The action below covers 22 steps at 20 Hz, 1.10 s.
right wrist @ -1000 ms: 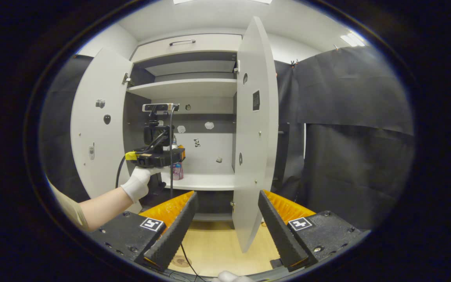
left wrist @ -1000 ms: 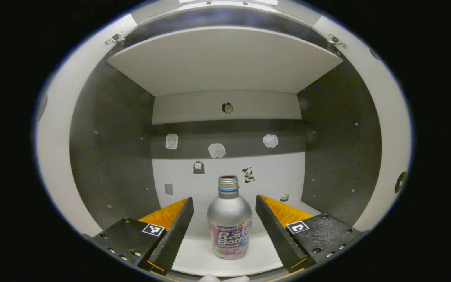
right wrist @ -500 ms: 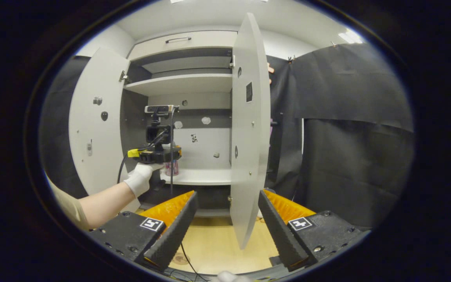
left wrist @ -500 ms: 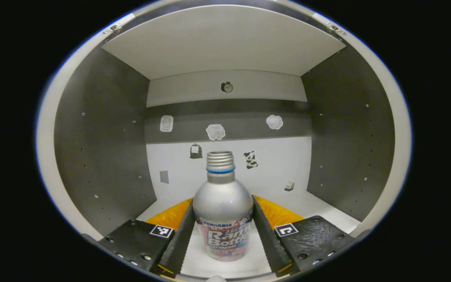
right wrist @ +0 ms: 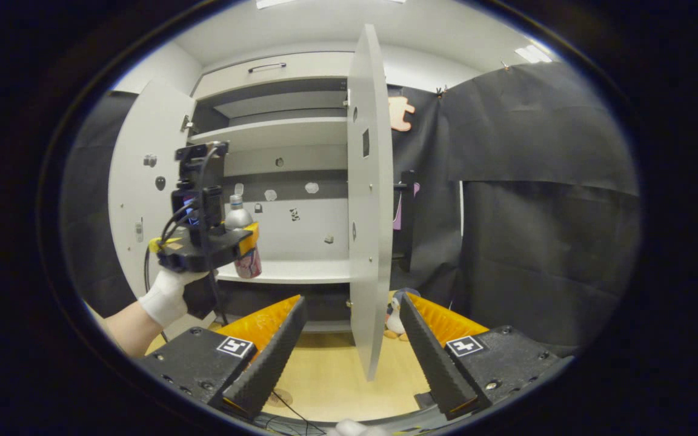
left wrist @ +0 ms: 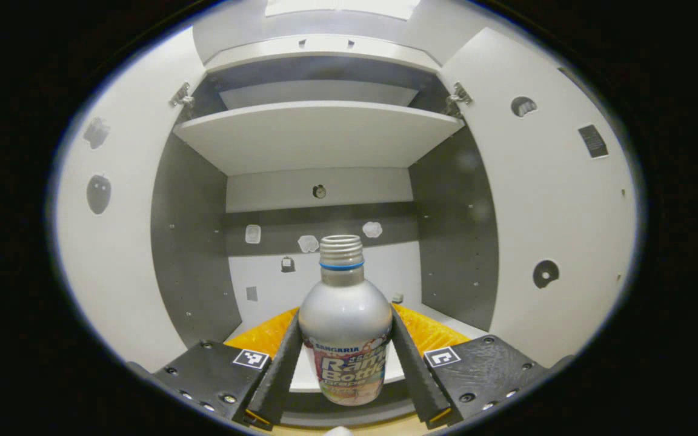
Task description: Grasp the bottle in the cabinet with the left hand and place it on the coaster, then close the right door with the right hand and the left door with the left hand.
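A: Where's the bottle [left wrist: 345, 339]?
B: Upright, pinched between both fingers of the left tool [left wrist: 345, 357], in front of the cabinet shelf [right wrist: 291, 272].
A: And the right tool [right wrist: 349, 345]?
B: Spread wide, empty; right door [right wrist: 370, 200] at twelve o'clock, apparently edge-on.

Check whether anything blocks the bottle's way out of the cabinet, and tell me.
Nothing visible does. The left gripper is shut on the bottle, held upright at the cabinet's front, and both the left door and the right door stand open. The coaster's spot cannot be confirmed.
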Available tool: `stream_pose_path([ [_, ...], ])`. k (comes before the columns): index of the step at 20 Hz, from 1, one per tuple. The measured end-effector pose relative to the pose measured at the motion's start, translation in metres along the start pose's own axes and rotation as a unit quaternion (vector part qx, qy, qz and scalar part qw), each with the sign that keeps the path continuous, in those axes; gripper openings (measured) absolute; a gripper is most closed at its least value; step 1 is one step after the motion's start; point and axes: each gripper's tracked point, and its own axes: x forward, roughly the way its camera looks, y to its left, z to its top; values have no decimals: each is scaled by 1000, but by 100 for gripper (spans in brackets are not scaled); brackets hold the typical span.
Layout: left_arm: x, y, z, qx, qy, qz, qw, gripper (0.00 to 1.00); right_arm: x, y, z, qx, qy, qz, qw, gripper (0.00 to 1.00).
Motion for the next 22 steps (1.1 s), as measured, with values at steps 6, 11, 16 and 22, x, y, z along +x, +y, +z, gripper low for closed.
stream_pose_path([
  [6, -71, -34, -41, -18, 16, -55, 998, 78, -7, 0, -15, 6, 11, 8, 1000, 100],
  [11, -122, -52, -93, -15, 21, -86, 996, 78, -6, -1, -28, 9, 28, 7, 1000, 100],
  [16, -164, -65, -151, -15, 47, -102, 994, 78, -5, -7, -34, -4, 34, 1, 999, 100],
  [22, -195, -77, -206, -21, 47, -120, 991, 78, -7, -8, -48, -16, 60, 2, 998, 100],
])
